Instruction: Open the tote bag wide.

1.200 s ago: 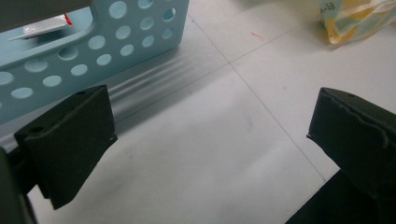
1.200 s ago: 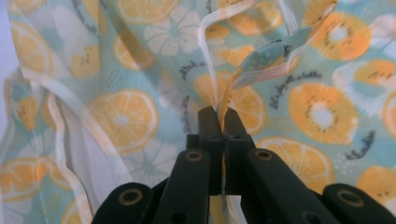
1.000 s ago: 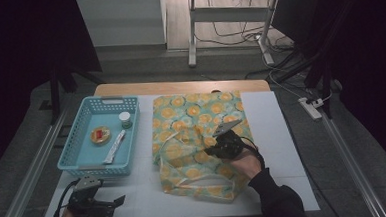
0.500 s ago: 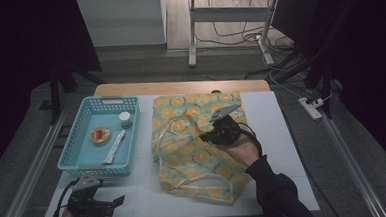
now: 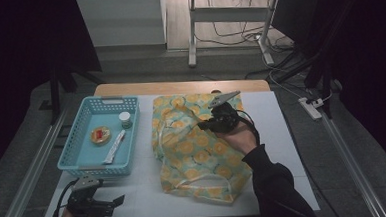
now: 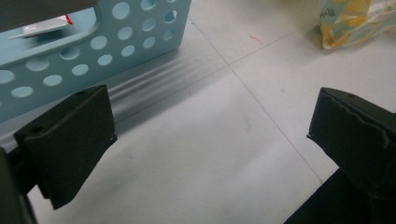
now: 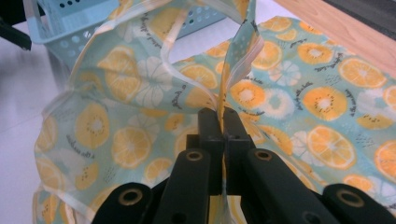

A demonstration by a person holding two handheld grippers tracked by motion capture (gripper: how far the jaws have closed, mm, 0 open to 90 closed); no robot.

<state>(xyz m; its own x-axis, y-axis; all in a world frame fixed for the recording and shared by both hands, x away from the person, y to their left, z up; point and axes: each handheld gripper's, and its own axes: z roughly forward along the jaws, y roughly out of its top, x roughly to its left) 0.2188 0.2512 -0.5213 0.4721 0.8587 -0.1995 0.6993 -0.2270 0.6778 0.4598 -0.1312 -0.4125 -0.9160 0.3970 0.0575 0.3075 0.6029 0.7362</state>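
An orange-print fabric bag (image 5: pixel 198 148) lies on the white table (image 5: pixel 145 188), its top layer pulled up. My right gripper (image 5: pixel 204 124) is shut on the bag's upper edge (image 7: pixel 223 100), which rises between the closed jaws and stands up as a fold. In the right gripper view the bag (image 7: pixel 299 107) spreads wide behind the jaws. My left gripper (image 5: pixel 117 201) rests at the table's near left corner, jaws wide open over bare table with nothing between them. From the left gripper view, one corner of the bag (image 6: pixel 345 21) lies far off.
A light blue basket (image 5: pixel 83 157) stands left of the bag; it holds a small jar (image 5: pixel 125 119), a round red-topped tin (image 5: pixel 100 135) and a white tube (image 5: pixel 114 146). The basket wall (image 6: pixel 93 44) is close ahead of the left gripper. A wooden strip (image 5: pixel 180 86) edges the table's far side.
My right gripper has risen and moved toward the far side of the table, lifting the bag's top layer with it. The left gripper has stayed put.
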